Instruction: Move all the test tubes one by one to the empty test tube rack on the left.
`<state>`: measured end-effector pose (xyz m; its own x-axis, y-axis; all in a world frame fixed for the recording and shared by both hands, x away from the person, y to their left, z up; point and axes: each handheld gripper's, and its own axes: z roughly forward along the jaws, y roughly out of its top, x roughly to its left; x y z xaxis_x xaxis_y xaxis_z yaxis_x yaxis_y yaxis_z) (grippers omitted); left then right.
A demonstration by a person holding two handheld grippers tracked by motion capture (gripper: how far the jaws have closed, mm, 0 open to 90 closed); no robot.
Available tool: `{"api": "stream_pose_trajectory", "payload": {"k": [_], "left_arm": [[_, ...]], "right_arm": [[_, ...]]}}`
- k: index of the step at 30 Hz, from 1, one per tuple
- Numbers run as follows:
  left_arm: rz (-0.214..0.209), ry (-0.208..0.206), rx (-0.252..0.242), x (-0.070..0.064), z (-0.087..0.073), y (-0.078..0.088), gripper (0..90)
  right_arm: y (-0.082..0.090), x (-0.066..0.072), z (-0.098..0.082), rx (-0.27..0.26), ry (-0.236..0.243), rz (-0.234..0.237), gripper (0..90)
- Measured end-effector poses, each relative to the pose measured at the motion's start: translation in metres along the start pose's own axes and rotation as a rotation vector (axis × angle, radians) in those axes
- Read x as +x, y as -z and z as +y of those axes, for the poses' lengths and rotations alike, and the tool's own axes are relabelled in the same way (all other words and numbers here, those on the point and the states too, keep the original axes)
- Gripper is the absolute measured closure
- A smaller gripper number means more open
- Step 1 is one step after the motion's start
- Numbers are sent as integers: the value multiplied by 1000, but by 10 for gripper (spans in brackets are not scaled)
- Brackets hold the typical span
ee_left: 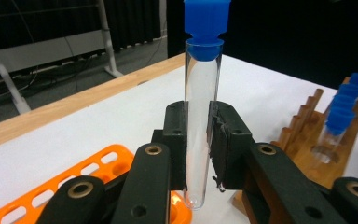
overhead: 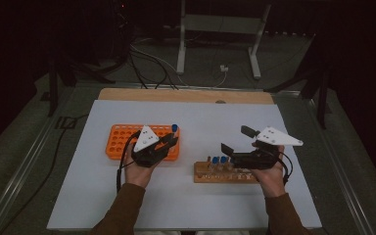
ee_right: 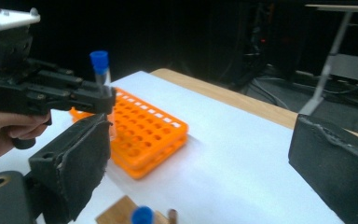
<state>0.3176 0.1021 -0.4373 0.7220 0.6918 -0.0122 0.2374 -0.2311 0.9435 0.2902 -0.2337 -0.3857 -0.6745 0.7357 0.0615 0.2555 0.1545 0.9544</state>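
Two racks sat on the white table, orange rack left of wooden rack; the left gripper clamped an upright blue-capped tube above the orange rack's right end, the right gripper gaped empty, its view showing spread pads.

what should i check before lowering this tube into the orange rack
1. Left tool shut on the test tube: ok.
2. Tube upright between the pads: ok.
3. Blue cap seated on the tube: ok.
4. Tube bottom over the orange rack: ok; lined up with a free hole: cannot tell.
5. Right tool open, holding nothing: ok.
6. Right tool away from the rack, above the wooden rack: ok.
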Motion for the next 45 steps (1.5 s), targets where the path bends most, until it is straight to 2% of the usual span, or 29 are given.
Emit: {"api": "stream_pose_trajectory", "payload": {"k": [6,15,21,26,32,45], "left_arm": [[11,5,9,5,-10,-7,782],[31,3,25,8,-21,-17,782],[46,14,31,9,-27,-26,781],[60,28,62,10,-39,-34,781],[53,52,94,13,-49,-36,781],[71,-6,141,6,-55,-38,782]], "right_arm": [[16,-17,-7,-15,-39,-43,45],[29,-32,-21,-28,-79,-78,46],[33,-35,-22,-39,-90,-80,49],[35,-36,-24,-40,-90,-84,50],[36,-37,-25,-41,-93,-85,53],[32,-35,-28,-26,-90,-76,58]]}}
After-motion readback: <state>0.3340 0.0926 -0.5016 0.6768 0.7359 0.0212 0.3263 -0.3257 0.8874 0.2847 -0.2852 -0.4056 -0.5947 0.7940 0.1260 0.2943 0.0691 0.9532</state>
